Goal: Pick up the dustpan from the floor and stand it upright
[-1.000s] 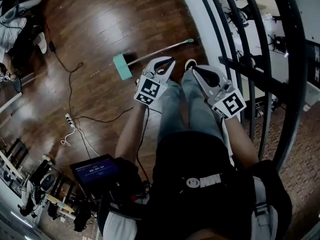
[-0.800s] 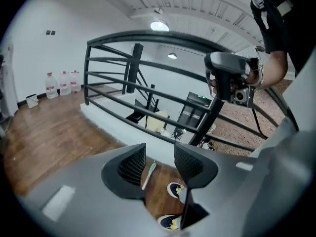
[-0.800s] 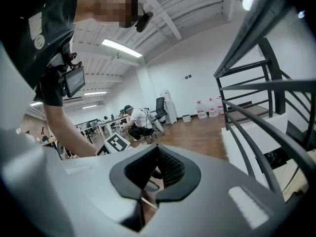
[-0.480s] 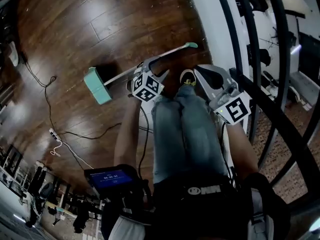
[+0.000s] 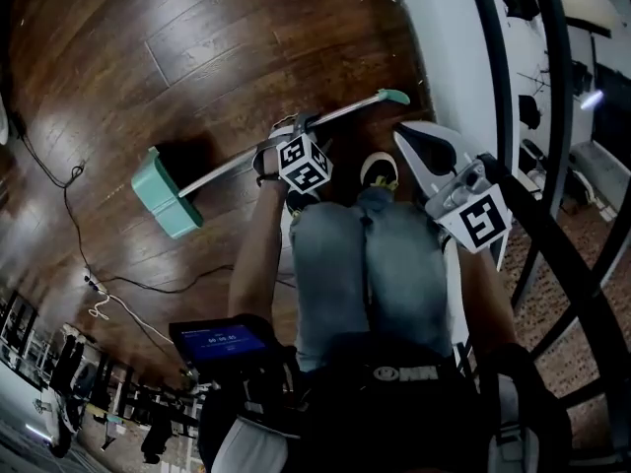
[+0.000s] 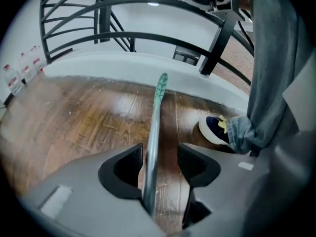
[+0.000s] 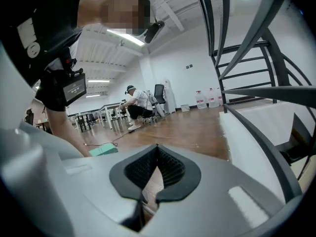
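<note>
The teal dustpan lies on the wooden floor, its long metal handle running right to a teal tip. My left gripper is down over the handle's middle. In the left gripper view the handle runs between the jaws, close beside the left pad, with a gap to the right pad; the jaws are closing. My right gripper hovers to the right, above the person's shoe, away from the handle. Its pads meet with nothing between them. The dustpan's pan shows small at the left of the right gripper view.
The person's shoe stands just right of the handle. A white stair base with black railings borders the floor on the right. A cable and a power strip lie at the left.
Both grippers have sunk toward the floor. The left one tilted down, opened and now straddles the dustpan's handle. The head view has swung, so the dustpan sits farther left.
</note>
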`<state>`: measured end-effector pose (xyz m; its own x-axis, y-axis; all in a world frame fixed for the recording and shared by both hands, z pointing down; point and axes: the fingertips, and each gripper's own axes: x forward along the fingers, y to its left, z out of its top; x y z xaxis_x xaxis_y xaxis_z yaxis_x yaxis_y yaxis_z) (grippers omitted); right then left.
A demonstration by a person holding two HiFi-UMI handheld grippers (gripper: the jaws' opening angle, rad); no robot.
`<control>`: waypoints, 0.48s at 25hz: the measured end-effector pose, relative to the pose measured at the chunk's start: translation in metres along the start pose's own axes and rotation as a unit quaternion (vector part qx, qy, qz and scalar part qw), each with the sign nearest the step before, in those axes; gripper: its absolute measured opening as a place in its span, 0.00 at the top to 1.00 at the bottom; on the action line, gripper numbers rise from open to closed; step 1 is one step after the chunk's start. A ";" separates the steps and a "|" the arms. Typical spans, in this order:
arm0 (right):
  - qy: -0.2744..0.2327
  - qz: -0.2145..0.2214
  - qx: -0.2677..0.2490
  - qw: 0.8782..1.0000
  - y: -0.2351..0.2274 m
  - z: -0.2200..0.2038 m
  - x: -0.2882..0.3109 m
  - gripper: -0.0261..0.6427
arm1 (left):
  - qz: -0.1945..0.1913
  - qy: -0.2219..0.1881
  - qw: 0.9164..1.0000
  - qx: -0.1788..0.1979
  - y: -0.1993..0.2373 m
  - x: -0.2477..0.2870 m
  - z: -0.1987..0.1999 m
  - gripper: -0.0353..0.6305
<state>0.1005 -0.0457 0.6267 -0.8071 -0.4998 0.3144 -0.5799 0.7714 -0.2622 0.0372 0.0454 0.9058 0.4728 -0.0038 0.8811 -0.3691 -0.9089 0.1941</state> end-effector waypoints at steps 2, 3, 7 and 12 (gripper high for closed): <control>-0.003 -0.001 -0.004 1.000 0.000 -0.003 0.000 0.96 | 0.008 0.014 1.000 0.015 0.001 0.011 -0.007 0.62; -0.004 -0.002 -0.005 1.000 0.000 -0.004 0.000 0.96 | 0.016 0.020 0.999 0.020 0.004 0.014 -0.008 0.66; -0.006 -0.006 -0.009 1.000 -0.001 -0.003 -0.002 0.96 | 0.041 0.073 0.995 0.052 0.015 0.027 -0.015 0.78; -0.008 -0.008 -0.021 1.000 -0.005 0.000 -0.003 0.96 | 0.038 0.160 0.982 0.090 0.018 0.045 -0.033 0.88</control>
<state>0.1059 -0.0479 0.6273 -0.8000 -0.5178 0.3032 -0.5872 0.7795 -0.2182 0.0252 0.0430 0.9633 0.1631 0.0298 0.9862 -0.2337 -0.9699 0.0680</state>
